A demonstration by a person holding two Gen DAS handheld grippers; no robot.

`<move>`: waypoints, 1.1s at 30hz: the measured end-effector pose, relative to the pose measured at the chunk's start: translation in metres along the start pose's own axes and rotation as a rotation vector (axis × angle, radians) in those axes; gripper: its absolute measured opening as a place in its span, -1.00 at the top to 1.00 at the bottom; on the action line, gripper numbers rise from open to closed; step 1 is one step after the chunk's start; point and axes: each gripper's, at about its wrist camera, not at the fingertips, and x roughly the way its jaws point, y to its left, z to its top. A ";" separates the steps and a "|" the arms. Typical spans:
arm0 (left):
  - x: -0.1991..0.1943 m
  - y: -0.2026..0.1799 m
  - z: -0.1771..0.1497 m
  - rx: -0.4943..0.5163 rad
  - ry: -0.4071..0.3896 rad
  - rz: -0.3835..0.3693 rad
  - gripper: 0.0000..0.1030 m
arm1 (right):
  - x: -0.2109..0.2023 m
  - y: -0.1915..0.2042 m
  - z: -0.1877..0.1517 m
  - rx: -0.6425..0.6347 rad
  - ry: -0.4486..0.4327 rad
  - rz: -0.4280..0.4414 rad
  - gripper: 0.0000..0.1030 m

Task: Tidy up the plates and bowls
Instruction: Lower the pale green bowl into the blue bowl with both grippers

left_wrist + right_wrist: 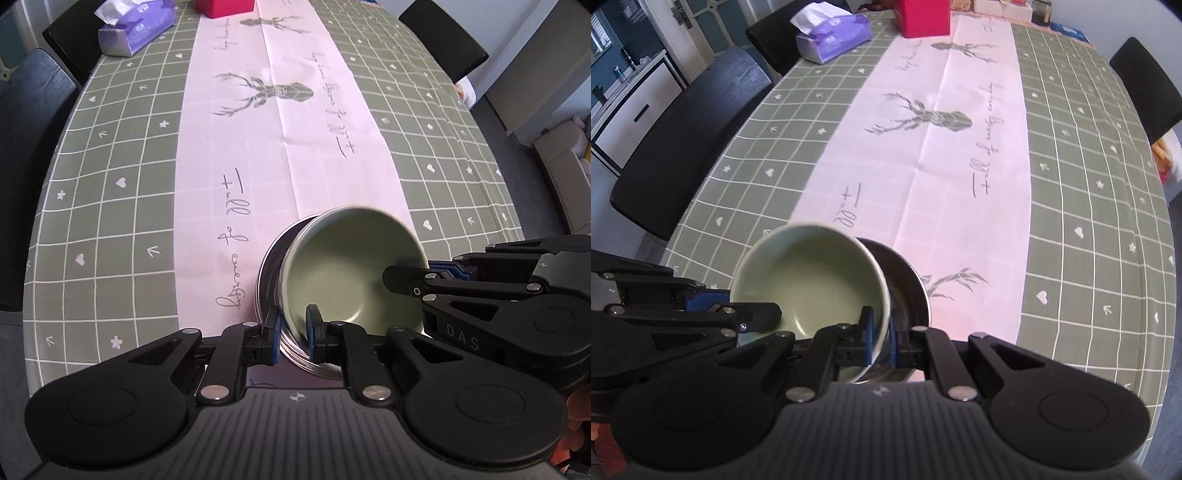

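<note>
— Where were the dishes when we looked?

— We had the green bowl (343,273) nested, tilted, inside a steel bowl (267,273), and both were over the pink runner (280,122) near the table's near edge. Whether the pair was lifted or resting on the runner we could not tell.

— And our grippers?

— We had the left gripper (292,328) clamped on the rims at one side; its pads took in both the green wall and the steel edge, as far as we could judge. We had the right gripper (881,334) squeezed shut on the green bowl's rim on the opposite side, with the steel bowl just outside its outer pad.

— So how far along were we?

— We judged two bowls stacked, which is part of the job done. No plates showed anywhere around the runner — only a tissue pack (833,35) and a red box (923,16) at its far end. We guessed the stack had yet to be set in its final spot, and any plates remained to be dealt with out of view.
</note>
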 end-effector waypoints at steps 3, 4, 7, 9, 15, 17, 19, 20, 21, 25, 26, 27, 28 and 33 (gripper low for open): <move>0.009 -0.001 0.000 0.011 0.030 0.011 0.72 | 0.009 -0.003 -0.002 -0.006 0.028 0.006 0.89; 0.011 -0.002 0.000 0.014 0.036 0.013 0.72 | 0.011 -0.003 -0.003 -0.010 0.035 0.004 0.89; 0.015 -0.005 0.000 0.033 0.040 0.024 0.71 | 0.017 -0.005 -0.003 -0.018 0.044 -0.002 0.89; 0.018 -0.007 0.000 0.046 0.040 0.034 0.71 | 0.020 -0.007 -0.003 -0.018 0.050 -0.001 0.89; 0.026 -0.010 -0.002 0.067 0.050 0.047 0.70 | 0.029 -0.009 -0.006 -0.025 0.059 -0.007 0.88; 0.026 -0.010 -0.001 0.071 0.051 0.048 0.69 | 0.029 -0.008 -0.006 -0.030 0.054 -0.006 0.88; 0.026 -0.010 0.000 0.072 0.053 0.047 0.69 | 0.030 -0.009 -0.006 -0.027 0.055 -0.006 0.88; 0.026 -0.010 0.000 0.073 0.055 0.042 0.68 | 0.030 -0.008 -0.006 -0.027 0.054 -0.008 0.88; 0.026 -0.010 0.000 0.076 0.057 0.039 0.68 | 0.030 -0.008 -0.006 -0.032 0.051 -0.012 0.88; 0.025 -0.009 0.000 0.081 0.058 0.034 0.67 | 0.031 -0.006 -0.006 -0.048 0.047 -0.026 0.88; 0.025 -0.009 0.001 0.078 0.058 0.030 0.62 | 0.032 -0.005 -0.005 -0.050 0.048 -0.028 0.88; 0.024 -0.008 0.001 0.075 0.058 0.025 0.60 | 0.032 -0.005 -0.005 -0.052 0.048 -0.030 0.88; 0.024 -0.008 0.002 0.073 0.060 0.018 0.56 | 0.032 -0.005 -0.005 -0.055 0.048 -0.033 0.88; 0.020 -0.007 0.004 0.076 0.069 -0.003 0.40 | 0.033 -0.005 -0.005 -0.051 0.050 -0.037 0.87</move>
